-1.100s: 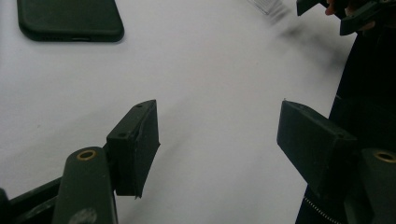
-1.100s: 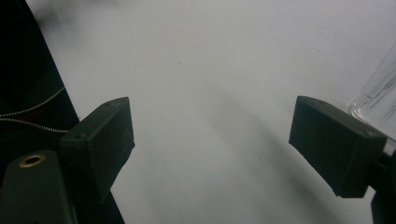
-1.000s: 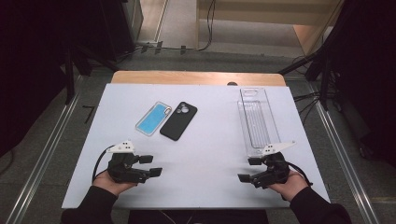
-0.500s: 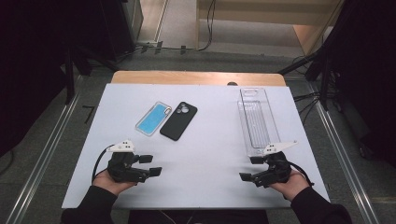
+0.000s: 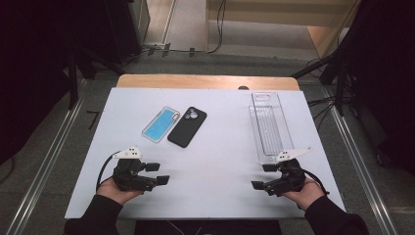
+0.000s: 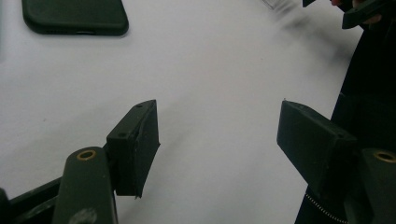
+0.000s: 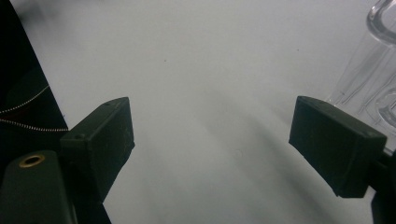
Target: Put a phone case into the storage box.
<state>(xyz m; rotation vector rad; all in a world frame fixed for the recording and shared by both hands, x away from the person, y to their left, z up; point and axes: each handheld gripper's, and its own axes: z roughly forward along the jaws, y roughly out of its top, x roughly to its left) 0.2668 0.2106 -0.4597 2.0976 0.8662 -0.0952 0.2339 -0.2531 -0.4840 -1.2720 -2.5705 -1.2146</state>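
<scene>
both grippers sat low at the near edge of the white worktop, one in each hand, well apart. left gripper was at the near left, pointing toward the middle; its fingers stood apart with nothing but bare worktop between them. right gripper was at the near right, pointing back toward the middle; its fingers were also spread wide, with nothing between them.

clear tray lay lengthwise on the right side of the worktop, its near end just beside the right gripper; whether they touched i couldn't tell. in the right gripper view the tray's edge showed just past the far finger, not between the fingers.

black case and blue case lay flat side by side at centre left, slightly angled, edges just about touching, well away from both grippers. the black case's end showed at the top of the left gripper view, far ahead of the fingers.
</scene>
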